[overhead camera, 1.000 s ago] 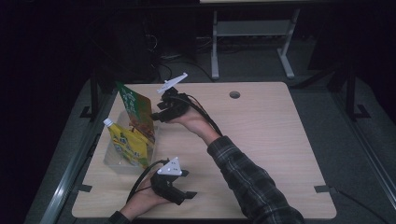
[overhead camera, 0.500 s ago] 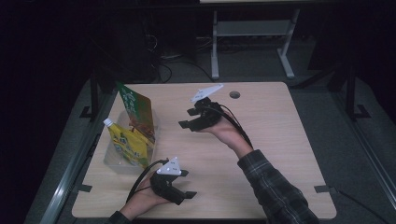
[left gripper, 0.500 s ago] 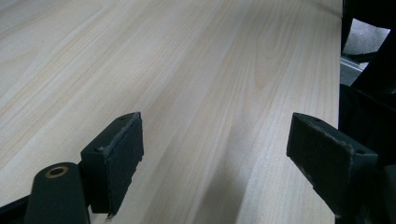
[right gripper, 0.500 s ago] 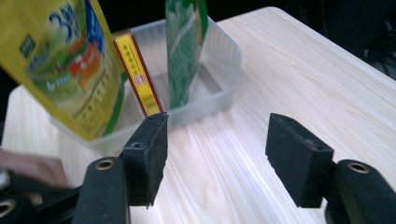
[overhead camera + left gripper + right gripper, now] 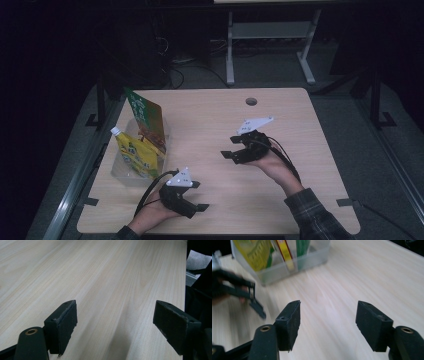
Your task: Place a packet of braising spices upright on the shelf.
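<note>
While both grippers stand empty, the work's things sit at the far left of the table: a clear plastic bin holding a yellow spouted pouch and a tall green packet standing upright just behind it.

Right gripper: mid-table, hand palm-up beneath it, jaws wide apart with nothing between, pointed left toward the bin, well apart from it. Its own view is blurred, so the packets' labels cannot be read.

Left gripper: near edge, resting low, jaws wide over bare wood, aimed right.

Handling note: probably best to settle the right gripper clear of the bin, keep its jaws wide, and leave the upright packet untouched so it does not tip.
</note>
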`<state>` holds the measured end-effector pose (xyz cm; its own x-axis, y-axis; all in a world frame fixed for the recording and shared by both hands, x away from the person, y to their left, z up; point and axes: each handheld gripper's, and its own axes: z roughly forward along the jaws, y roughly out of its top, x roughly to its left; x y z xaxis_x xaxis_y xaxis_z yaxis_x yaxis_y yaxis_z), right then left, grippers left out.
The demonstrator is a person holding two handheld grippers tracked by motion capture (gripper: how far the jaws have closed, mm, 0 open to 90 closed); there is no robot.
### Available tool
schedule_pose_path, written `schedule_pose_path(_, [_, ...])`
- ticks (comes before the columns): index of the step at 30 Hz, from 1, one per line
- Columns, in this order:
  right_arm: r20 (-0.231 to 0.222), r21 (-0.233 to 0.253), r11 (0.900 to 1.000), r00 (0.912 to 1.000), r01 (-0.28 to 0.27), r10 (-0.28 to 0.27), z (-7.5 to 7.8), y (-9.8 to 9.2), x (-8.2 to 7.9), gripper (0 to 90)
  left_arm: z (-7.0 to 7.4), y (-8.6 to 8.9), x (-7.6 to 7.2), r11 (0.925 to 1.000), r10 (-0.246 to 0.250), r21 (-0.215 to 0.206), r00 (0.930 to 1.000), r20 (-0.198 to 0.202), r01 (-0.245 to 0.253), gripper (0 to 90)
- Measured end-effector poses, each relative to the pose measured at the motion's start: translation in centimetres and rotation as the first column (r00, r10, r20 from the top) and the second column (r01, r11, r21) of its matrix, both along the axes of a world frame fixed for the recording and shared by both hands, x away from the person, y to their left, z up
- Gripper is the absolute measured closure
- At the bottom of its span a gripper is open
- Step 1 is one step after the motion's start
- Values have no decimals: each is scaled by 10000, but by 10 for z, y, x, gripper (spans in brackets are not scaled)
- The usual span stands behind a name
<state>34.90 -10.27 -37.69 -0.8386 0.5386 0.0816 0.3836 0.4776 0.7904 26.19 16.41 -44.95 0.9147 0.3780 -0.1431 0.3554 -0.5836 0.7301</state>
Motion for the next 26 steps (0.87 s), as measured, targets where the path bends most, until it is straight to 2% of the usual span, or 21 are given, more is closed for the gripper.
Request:
schedule_pose_path(4, [-129,-68,9999,9999,98,-99,-10,-15,-16,347,-1,0,0,10000,84,-20,9999,55,-84,192])
schedule_pose_path(7, [60,-116,9998,9999,153,-152,-17,-25,-28,333,-1,0,0,10000,92,29,9999,72,-92,192])
schedule_pose_path(11, [47,-219,9995,9997,237,-236,-28,-39,-44,315,-1,1,0,9999,64,149,9999,85,-65,192])
schedule_pose_path(17, [1,-570,9967,9983,574,-575,-48,-57,-63,294,-3,0,0,9997,16,259,10000,78,-18,193])
schedule_pose_path(21, [17,-864,9935,9973,734,-736,-57,-64,-70,278,-3,0,1,9993,-70,373,9998,161,64,192])
schedule_pose_path(26, [85,-733,9927,9954,961,-958,-57,-67,-71,252,-4,-1,1,9991,-98,410,9998,146,92,192])
